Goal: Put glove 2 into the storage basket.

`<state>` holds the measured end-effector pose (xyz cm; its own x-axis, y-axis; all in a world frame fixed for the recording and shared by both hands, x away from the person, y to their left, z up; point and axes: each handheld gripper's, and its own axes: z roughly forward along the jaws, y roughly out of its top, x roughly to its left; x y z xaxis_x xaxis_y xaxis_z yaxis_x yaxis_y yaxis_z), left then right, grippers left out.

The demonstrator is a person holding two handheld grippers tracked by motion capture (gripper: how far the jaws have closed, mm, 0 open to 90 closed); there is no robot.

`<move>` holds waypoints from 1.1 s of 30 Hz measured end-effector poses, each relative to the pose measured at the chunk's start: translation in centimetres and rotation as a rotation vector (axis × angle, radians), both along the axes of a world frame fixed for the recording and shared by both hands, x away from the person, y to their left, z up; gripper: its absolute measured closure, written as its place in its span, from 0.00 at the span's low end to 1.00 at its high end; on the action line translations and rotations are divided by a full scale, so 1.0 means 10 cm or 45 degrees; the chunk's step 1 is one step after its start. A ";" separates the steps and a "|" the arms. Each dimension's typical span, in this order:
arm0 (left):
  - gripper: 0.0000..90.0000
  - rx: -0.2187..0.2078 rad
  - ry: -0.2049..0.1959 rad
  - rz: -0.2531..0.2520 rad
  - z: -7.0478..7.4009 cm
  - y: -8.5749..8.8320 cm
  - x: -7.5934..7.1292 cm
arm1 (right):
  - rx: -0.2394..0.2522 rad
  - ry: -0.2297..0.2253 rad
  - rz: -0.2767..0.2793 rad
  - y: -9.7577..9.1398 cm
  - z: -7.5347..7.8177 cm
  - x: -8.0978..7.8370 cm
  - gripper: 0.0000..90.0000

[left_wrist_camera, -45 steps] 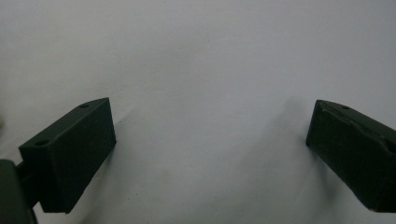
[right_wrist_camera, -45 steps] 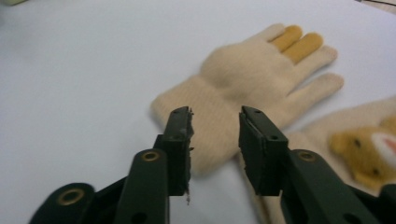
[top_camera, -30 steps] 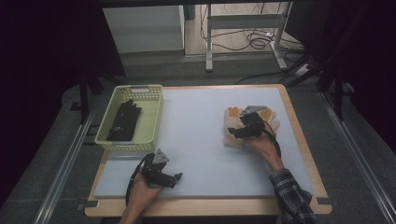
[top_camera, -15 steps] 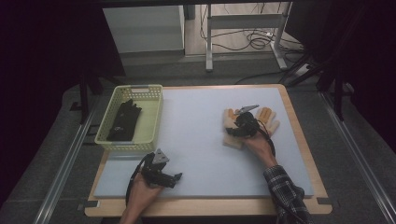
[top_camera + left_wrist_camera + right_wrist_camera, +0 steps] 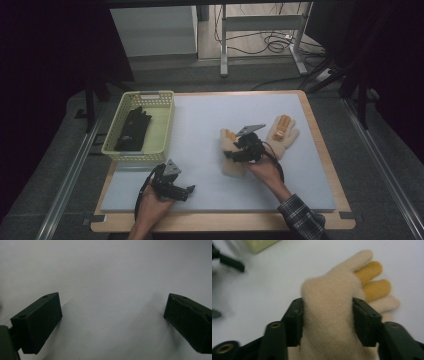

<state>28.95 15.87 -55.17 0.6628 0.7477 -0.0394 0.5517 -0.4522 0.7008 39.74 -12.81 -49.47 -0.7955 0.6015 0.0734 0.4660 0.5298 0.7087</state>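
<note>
A cream knit glove [image 5: 329, 312] with two orange fingers sits squeezed between the jaws of my right gripper [image 5: 327, 317]. From above, that glove [image 5: 231, 155] lies mid-table under the right gripper [image 5: 245, 149]. Its mate, a second cream glove [image 5: 282, 131], rests flat just to the right. My left gripper [image 5: 175, 187] hovers near the table's front edge, jaws wide apart over bare white mat, nothing between its fingertips [image 5: 37, 320].
A pale yellow basket [image 5: 160, 131] stands at the table's left with a black glove [image 5: 132, 129] inside. The white mat [image 5: 200, 120] covers a wooden-rimmed table. Dark floor, rails and a metal stand with cables lie beyond.
The right gripper has dragged its cream glove leftward, away from the second glove. The left gripper has stayed where it was.
</note>
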 end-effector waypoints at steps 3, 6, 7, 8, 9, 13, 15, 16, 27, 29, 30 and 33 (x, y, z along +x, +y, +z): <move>0.02 0.000 0.000 0.000 0.00 0.00 0.00 | -0.009 0.072 0.063 0.09 -0.17 -0.09 0.33; 0.02 0.000 -0.001 0.000 0.00 0.00 0.00 | 0.008 0.043 0.063 0.04 -0.16 -0.16 0.28; 0.02 0.000 0.000 0.000 0.00 0.00 0.00 | 0.023 0.031 0.062 -0.01 -0.12 -0.16 0.28; 0.02 0.000 0.000 0.000 0.00 0.00 0.00 | 0.035 0.022 0.053 -0.06 -0.08 -0.17 0.28; 0.02 0.000 0.000 0.000 0.00 0.00 0.00 | 0.044 0.011 0.045 -0.13 -0.04 -0.17 0.29; 0.02 0.000 0.000 0.000 0.00 0.00 0.00 | 0.017 -0.051 -0.012 -0.41 0.05 -0.18 0.51; 0.02 0.000 0.000 0.000 0.00 0.00 0.00 | -0.008 -0.067 -0.044 -0.54 0.04 -0.18 0.56; 0.02 0.000 0.000 0.000 0.00 0.00 0.00 | -0.012 -0.067 -0.062 -0.60 0.03 -0.17 0.58; 0.02 -0.001 0.000 0.001 0.00 0.00 0.00 | 0.007 -0.105 -0.291 -1.29 0.09 0.07 0.63; 0.02 -0.001 0.000 0.001 0.00 0.00 0.00 | 0.003 -0.108 -0.312 -1.34 0.10 0.10 0.63; 0.02 -0.001 0.000 0.001 0.00 0.00 0.00 | -0.001 -0.108 -0.335 -1.39 0.11 0.12 0.62; 0.02 -0.001 0.000 0.000 0.00 0.00 0.00 | -0.037 -0.120 -0.395 -1.54 0.09 0.23 0.57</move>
